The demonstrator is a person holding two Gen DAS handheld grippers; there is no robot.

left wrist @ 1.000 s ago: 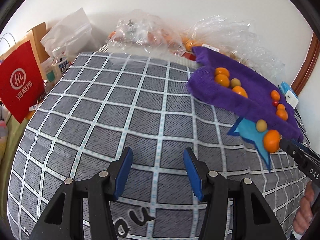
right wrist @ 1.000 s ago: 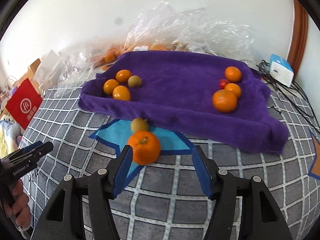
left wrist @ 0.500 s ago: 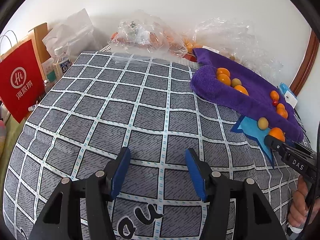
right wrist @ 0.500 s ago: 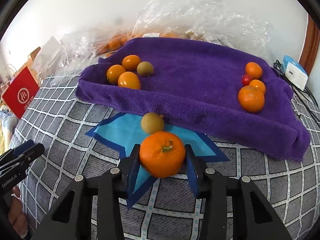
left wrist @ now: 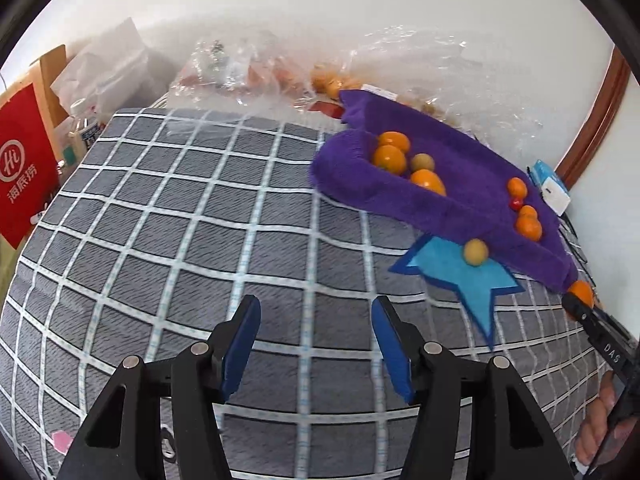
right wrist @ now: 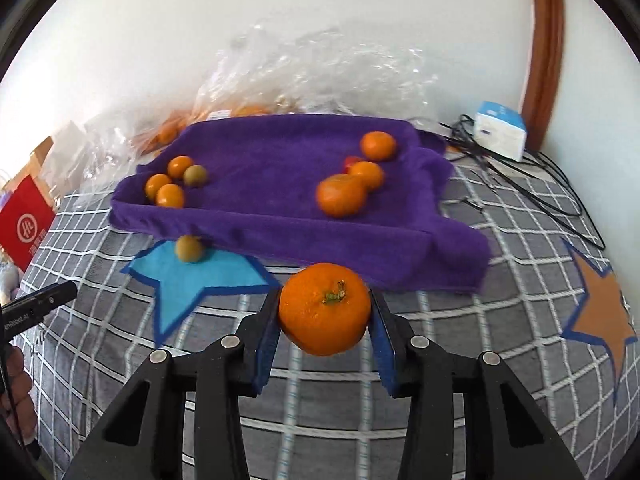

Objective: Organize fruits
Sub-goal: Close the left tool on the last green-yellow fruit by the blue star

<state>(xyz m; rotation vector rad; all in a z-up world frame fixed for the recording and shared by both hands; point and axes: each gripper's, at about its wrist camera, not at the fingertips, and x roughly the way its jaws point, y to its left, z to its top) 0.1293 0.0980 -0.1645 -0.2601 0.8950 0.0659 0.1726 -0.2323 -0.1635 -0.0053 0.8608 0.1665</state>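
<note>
My right gripper point(right wrist: 324, 312) is shut on a large orange tangerine point(right wrist: 324, 314) and holds it above the grey checked cloth, just in front of the purple towel point(right wrist: 280, 168). The towel carries small oranges with a greenish fruit at its left point(right wrist: 176, 182) and oranges with a small red fruit at its right point(right wrist: 348, 188). A greenish-yellow fruit point(right wrist: 189, 249) lies on the blue star patch point(right wrist: 192, 276). My left gripper point(left wrist: 316, 340) is open and empty over the checked cloth, far left of the towel point(left wrist: 460, 168). The held tangerine also shows in the left wrist view point(left wrist: 581, 293).
Clear plastic bags with more fruit point(right wrist: 320, 76) lie behind the towel against the wall. A white-blue box point(right wrist: 500, 130) and black cables point(right wrist: 520, 168) are at the right. A red paper bag point(left wrist: 24, 164) and bottles stand at the left. An orange star patch point(right wrist: 600, 308) is at the right.
My right gripper closed on the tangerine, lifted it off the blue star and moved right. The left gripper stayed open and shifted slightly.
</note>
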